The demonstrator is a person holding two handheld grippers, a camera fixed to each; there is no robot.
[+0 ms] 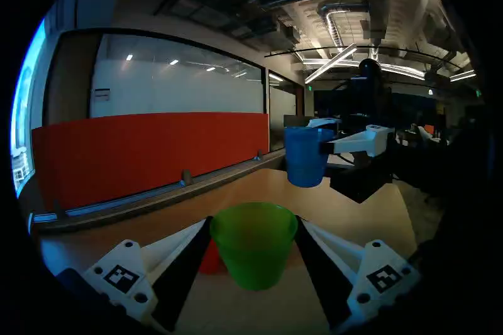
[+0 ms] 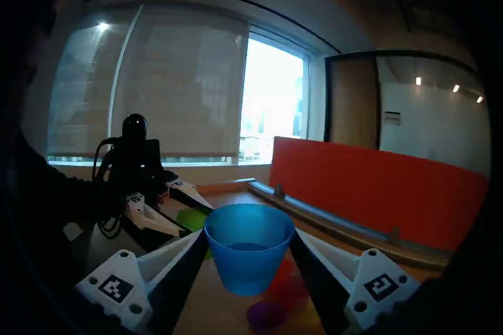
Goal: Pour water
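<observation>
In the left gripper view my left gripper [image 1: 254, 248] is shut on an upright green cup [image 1: 254, 244], held above the wooden table [image 1: 352, 209]. Farther off, the right gripper [image 1: 327, 146] holds a blue cup [image 1: 305, 156] in the air. In the right gripper view my right gripper [image 2: 249, 253] is shut on that blue cup [image 2: 249, 247], upright, with water in its bottom. Across from it the left gripper [image 2: 192, 219] holds the green cup [image 2: 192, 218], partly hidden by its fingers.
A red cup [image 1: 210, 259] stands on the table just behind the green one. Purple, red and yellow cups [image 2: 276, 300] sit on the table below the blue cup. A red partition [image 1: 151, 153] runs along the table's far edge.
</observation>
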